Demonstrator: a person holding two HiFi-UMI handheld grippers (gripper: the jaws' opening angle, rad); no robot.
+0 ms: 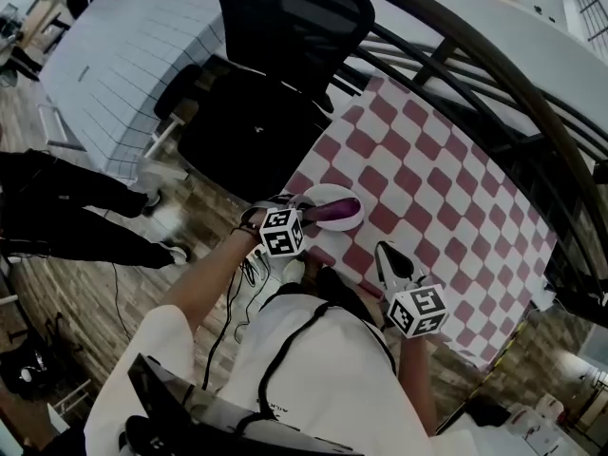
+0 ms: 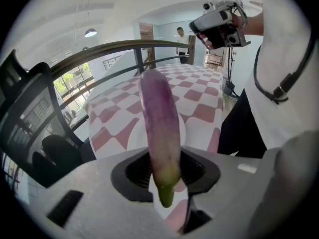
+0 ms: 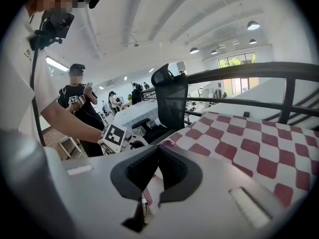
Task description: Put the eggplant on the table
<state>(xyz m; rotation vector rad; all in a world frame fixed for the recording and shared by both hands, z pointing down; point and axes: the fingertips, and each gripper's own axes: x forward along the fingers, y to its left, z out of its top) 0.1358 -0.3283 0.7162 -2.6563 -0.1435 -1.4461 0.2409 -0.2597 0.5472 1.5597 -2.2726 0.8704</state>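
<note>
A long purple eggplant (image 1: 339, 209) (image 2: 159, 113) sticks out from between the jaws of my left gripper (image 1: 309, 215) (image 2: 165, 176), which is shut on it near its green stem end. It hangs tilted over a white plate (image 1: 323, 191) (image 2: 193, 132) at the near left corner of the red-and-white checked table (image 1: 446, 198) (image 2: 199, 91). My right gripper (image 1: 385, 253) (image 3: 158, 156) sits at the table's near edge, to the right of the plate. Its jaws meet with nothing between them. It appears in the left gripper view at the upper right, the right gripper (image 2: 219, 24).
A black office chair (image 1: 285, 36) (image 3: 172, 101) stands just beyond the table's left corner. A curved black railing (image 1: 494, 74) runs along the far side. A person's legs (image 1: 66, 221) show on the wooden floor at left, and cables (image 1: 223, 321) trail near my feet.
</note>
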